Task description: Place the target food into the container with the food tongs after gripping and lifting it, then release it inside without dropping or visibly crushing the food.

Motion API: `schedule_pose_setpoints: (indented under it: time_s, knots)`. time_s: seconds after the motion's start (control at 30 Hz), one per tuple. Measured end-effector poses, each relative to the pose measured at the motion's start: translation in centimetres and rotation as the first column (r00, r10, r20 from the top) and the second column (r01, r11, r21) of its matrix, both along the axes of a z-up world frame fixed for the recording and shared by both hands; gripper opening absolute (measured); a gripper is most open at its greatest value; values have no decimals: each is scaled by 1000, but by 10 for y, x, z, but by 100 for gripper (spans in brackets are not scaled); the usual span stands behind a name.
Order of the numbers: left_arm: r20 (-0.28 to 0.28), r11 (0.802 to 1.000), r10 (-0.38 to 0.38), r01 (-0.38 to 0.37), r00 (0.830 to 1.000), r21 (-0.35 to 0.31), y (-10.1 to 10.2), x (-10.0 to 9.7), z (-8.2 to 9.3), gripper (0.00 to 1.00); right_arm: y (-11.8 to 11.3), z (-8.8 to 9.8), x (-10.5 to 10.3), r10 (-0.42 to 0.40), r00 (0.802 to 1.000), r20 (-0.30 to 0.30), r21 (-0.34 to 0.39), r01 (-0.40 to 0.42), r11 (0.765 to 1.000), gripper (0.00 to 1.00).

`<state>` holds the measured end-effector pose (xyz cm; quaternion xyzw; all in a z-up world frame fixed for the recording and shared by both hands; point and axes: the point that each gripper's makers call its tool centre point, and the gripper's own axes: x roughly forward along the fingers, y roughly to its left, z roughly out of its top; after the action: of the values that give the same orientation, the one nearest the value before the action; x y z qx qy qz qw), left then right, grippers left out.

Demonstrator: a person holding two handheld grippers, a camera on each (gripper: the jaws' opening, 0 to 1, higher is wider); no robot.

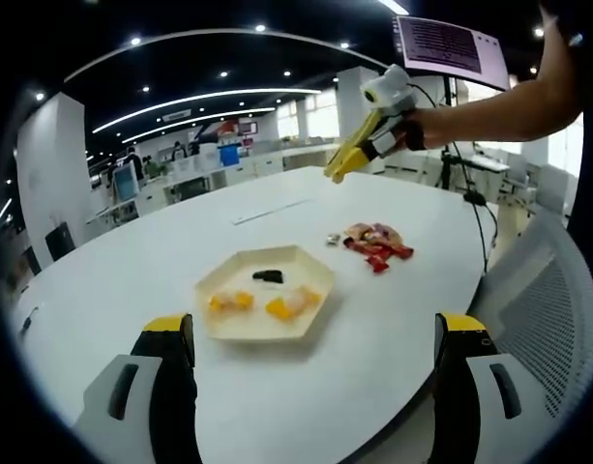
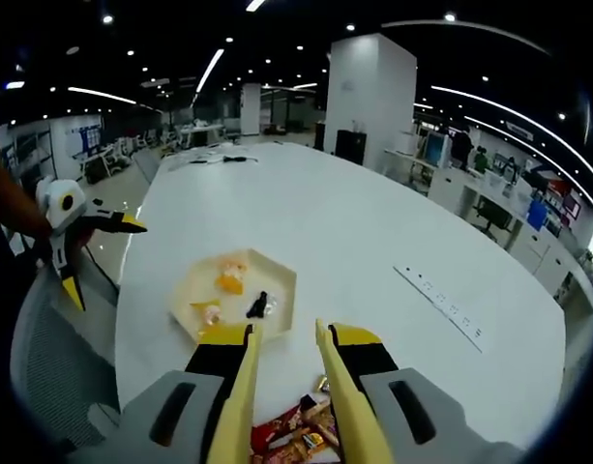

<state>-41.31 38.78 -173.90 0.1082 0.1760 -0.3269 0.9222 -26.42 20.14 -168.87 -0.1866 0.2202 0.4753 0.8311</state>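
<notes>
The target food, a small heap of red-wrapped pieces (image 1: 375, 243), lies on the white desk (image 1: 306, 387) just right of the hexagonal container (image 1: 267, 293), which already holds two orange pieces and a dark one. In the right gripper view the heap (image 2: 298, 437) sits directly under the yellow tongs (image 2: 292, 406). The right gripper (image 1: 337, 172) hangs above the far side, its tongs slightly parted and empty. The left gripper (image 1: 315, 333) stands wide open, holding nothing. This looks like the approach step; next the tongs must descend and close gently around one piece.
</notes>
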Motion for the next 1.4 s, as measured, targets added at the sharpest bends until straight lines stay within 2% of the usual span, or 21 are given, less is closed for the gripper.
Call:
schedule_pose_setpoints:
  time_s: [0.57, 0.8, 1.13, 1.4]
  knots:
    - [2, 1000, 7, -7, 1000, 1, 1, 1, 0, 99, -19, -1, -33, 26, 1000, -7, 15, -26, 1000, 30]
    - [2, 1000, 8, -8, 1000, -2, 2, 1, 0, 99, -29, -3, -40, 7, 1000, -7, 25, -7, 1000, 30]
    - [2, 1000, 7, -7, 1000, -3, 2, 1, 1, 99, -30, -1, -44, 8, 999, 31, 15, -9, 1000, 30]
    - [3, 1000, 6, -6, 1000, -2, 1, 0, 0, 99, -29, -3, -46, 14, 1000, 24, 14, -14, 1000, 30]
